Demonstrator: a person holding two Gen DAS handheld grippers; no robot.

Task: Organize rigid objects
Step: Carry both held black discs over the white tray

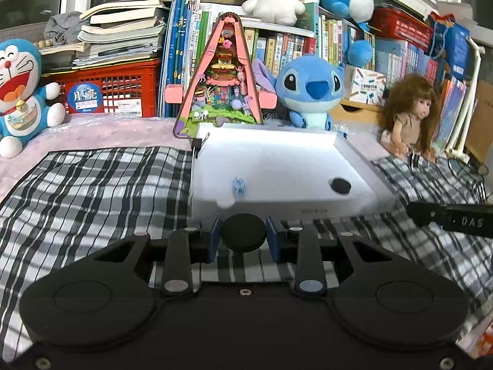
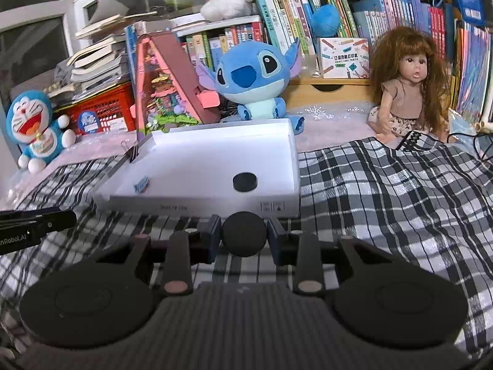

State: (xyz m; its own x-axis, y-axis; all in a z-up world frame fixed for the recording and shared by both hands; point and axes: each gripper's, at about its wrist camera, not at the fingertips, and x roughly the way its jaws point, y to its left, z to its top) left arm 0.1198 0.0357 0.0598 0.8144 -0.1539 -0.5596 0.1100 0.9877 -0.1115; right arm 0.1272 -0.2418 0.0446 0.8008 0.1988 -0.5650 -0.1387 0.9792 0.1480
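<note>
A shallow white box [image 1: 354, 160] [image 2: 294, 166] lies on a checked cloth. Inside it rest a black disc [image 1: 340, 185] [image 2: 245, 182] and a small blue piece [image 1: 238, 187] [image 2: 141, 184]. My left gripper [image 1: 243, 236] is shut on a second black disc [image 1: 243, 235], held just in front of the box's near wall. My right gripper [image 2: 244, 238] is shut on a third black disc [image 2: 244, 236], also just short of the near wall. Each gripper's finger shows at the edge of the other's view: right finger [image 1: 450, 220], left finger [image 2: 37, 220].
Behind the box stand a pink triangular toy house [image 1: 220, 77], a blue Stitch plush [image 1: 309, 92], a Doraemon plush [image 1: 21, 92] and a long-haired doll [image 2: 406, 86]. Red crates, stacked books and shelves fill the back. A binder clip [image 2: 134, 151] grips the box's left corner.
</note>
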